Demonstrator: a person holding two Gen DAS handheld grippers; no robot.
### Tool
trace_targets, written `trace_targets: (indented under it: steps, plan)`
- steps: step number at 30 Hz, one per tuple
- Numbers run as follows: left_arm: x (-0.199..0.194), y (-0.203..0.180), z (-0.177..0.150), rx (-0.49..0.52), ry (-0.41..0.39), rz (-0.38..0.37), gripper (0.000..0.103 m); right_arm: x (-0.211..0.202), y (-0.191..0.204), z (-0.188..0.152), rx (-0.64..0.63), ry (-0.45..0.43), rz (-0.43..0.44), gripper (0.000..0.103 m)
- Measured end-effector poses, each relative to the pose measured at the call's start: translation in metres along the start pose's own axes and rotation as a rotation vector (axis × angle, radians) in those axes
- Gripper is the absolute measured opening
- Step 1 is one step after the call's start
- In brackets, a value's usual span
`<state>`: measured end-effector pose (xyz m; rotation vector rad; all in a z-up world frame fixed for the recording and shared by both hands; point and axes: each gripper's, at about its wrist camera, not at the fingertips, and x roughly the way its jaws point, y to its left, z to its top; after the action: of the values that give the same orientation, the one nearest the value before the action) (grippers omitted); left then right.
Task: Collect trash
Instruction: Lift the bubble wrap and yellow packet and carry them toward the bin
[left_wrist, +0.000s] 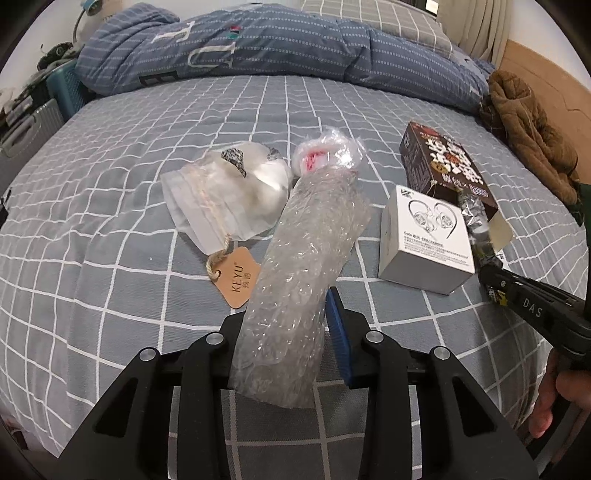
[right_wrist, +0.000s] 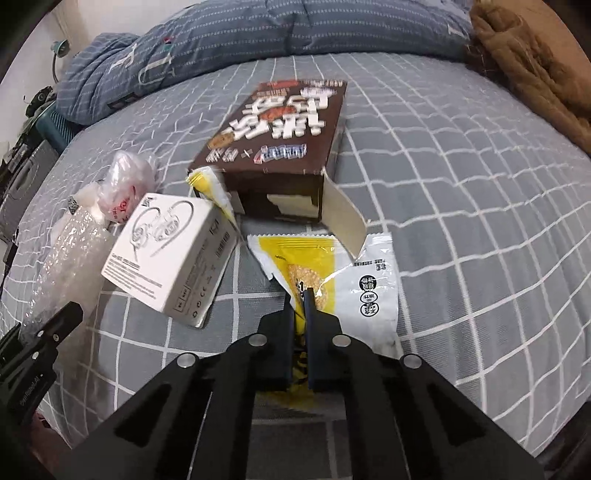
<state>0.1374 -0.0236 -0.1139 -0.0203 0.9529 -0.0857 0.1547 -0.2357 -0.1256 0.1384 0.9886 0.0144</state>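
Observation:
My left gripper (left_wrist: 291, 314) is shut on a roll of clear bubble wrap (left_wrist: 303, 258), held above the bed. A white drawstring pouch (left_wrist: 225, 195) with a tan tag (left_wrist: 238, 277) and a crumpled clear bag (left_wrist: 325, 155) lie behind it. My right gripper (right_wrist: 303, 295) is shut on a yellow and white snack wrapper (right_wrist: 351, 273). A white earphone box (right_wrist: 173, 254) lies left of it, also in the left wrist view (left_wrist: 424, 240). A brown food box (right_wrist: 280, 136) lies open behind, with a second yellow wrapper (right_wrist: 214, 192) at its mouth.
Everything lies on a bed with a grey checked sheet (left_wrist: 110, 221). A bunched blue duvet (left_wrist: 258, 44) lies at the far side. A brown jacket (left_wrist: 524, 122) lies at the right edge. Suitcases and clutter (left_wrist: 33, 110) stand beside the bed on the left.

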Motion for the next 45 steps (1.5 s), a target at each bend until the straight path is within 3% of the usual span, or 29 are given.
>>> trace_targets:
  steps: [14, 28, 45]
  plan:
    - [-0.036, 0.003, 0.002, -0.029, -0.052, -0.032, 0.033, -0.060, 0.012, 0.011, -0.035, -0.109, -0.005, 0.004]
    - [-0.091, 0.005, -0.014, -0.046, -0.112, -0.063, 0.033, -0.123, 0.018, -0.013, -0.072, -0.210, 0.026, 0.004]
    - [-0.122, -0.004, -0.042, -0.036, -0.127, -0.079, 0.032, -0.167, 0.026, -0.049, -0.099, -0.254, 0.044, 0.004]
